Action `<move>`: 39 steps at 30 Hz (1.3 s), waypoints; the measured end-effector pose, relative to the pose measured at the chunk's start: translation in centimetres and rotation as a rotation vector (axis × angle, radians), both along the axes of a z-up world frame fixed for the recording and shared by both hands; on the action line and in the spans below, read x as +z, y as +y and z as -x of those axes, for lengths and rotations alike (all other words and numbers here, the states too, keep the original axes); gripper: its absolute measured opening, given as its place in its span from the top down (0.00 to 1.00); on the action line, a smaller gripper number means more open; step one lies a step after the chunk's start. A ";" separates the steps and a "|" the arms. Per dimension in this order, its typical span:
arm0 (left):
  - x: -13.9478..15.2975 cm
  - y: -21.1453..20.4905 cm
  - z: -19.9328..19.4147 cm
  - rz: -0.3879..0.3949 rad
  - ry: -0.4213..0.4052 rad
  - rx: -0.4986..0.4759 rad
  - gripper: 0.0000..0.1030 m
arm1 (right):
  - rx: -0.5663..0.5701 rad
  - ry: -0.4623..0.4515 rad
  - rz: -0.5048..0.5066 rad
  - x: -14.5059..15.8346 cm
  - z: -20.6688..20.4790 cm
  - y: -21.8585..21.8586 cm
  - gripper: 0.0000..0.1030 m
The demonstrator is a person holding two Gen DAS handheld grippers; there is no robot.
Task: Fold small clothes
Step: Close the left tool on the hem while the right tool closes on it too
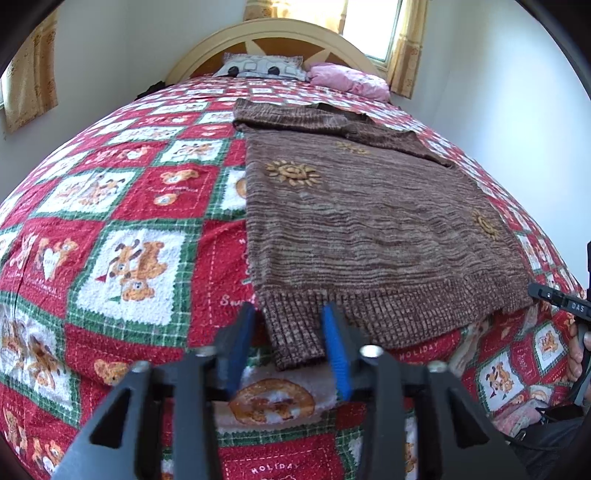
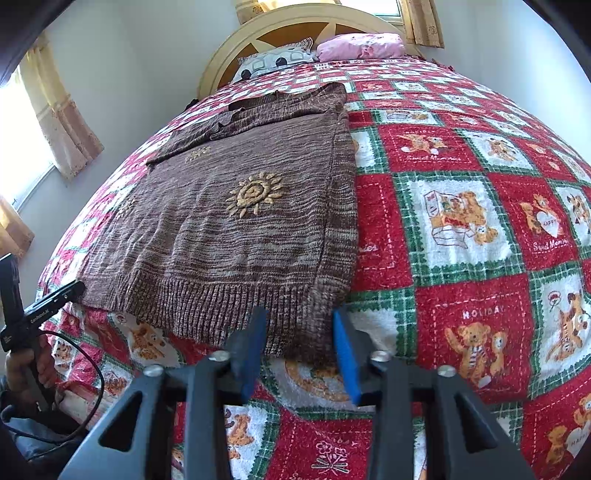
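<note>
Nearest the cameras, both tools sit low at the near edge of the bed, each with its blue fingers spread apart and nothing between them. The left gripper point(image 1: 288, 343) straddles the near left corner of the brown sweater point(image 1: 369, 221), where a ribbed cuff hangs a little past the hem; the right gripper point(image 2: 299, 347) is lined up the same way at the near right corner of the hem, the fingers point(image 2: 345, 354) on either side of the knit without pinching it. This paired placement looks like preparation for taking both bottom corners at once, so the hem can be lifted and carried toward the collar in one even fold. The sweater lies flat on the quilt point(image 1: 129, 221), its sides apparently already turned in, which gives it a narrow, straight-edged shape; embroidered sun motifs point(image 2: 255, 194) face up. A sleeve is laid across the far end near the collar, probably to keep it inside the bundle. Beyond it, two pillows, one patterned point(image 1: 258, 66) and one pink point(image 1: 351, 83), rest against the headboard point(image 1: 295, 33).
</note>
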State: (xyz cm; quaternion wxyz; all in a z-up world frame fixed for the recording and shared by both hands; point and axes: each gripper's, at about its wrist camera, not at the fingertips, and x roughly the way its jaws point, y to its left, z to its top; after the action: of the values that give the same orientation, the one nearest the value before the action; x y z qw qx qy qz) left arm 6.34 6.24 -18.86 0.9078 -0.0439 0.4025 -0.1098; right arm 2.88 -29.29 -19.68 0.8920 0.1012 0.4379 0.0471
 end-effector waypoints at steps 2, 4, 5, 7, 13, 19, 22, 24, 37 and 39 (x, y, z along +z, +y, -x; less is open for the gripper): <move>0.0 -0.1 0.0 0.034 0.006 -0.020 0.79 | 0.000 0.000 -0.013 -0.1 0.0 -0.2 0.77; -0.2 -0.3 0.1 0.017 -0.012 -0.028 0.79 | -0.005 -0.003 -0.027 -0.3 0.1 -0.6 0.80; -0.2 -0.3 0.1 0.015 -0.016 -0.028 0.79 | -0.008 -0.002 -0.043 -0.4 0.1 -0.8 0.81; -0.1 -0.5 0.1 0.002 -0.021 -0.036 0.81 | -0.017 -0.001 -0.068 -0.4 0.1 -1.2 0.85; 0.5 -1.4 0.5 -0.075 -0.030 -0.055 0.92 | -0.003 -0.033 -0.100 0.1 0.4 -1.2 0.94; 1.9 -1.3 0.8 -0.081 -0.062 -0.045 0.92 | 0.021 -0.082 -0.161 1.2 0.6 -1.7 0.95; 2.5 -1.1 0.8 -0.072 -0.081 -0.050 0.92 | 0.025 -0.118 -0.172 2.2 1.0 -2.0 0.95; 2.6 -1.1 0.7 -0.061 -0.079 -0.051 0.92 | 0.026 -0.128 -0.189 2.6 1.1 -2.2 0.95; 2.7 0.0 -0.7 0.020 -0.053 -0.055 0.93 | 0.019 -0.125 -0.379 3.1 0.4 -3.6 0.95; 3.6 0.2 -1.1 0.036 -0.071 -0.056 0.93 | 0.024 -0.133 -0.383 3.5 0.1 -3.7 0.96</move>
State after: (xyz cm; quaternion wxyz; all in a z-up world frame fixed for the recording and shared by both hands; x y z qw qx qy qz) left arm 7.43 6.46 -15.28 0.9171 -0.0450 0.3689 -0.1441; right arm 2.74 -32.97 -16.20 0.8827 0.2606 0.3624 0.1468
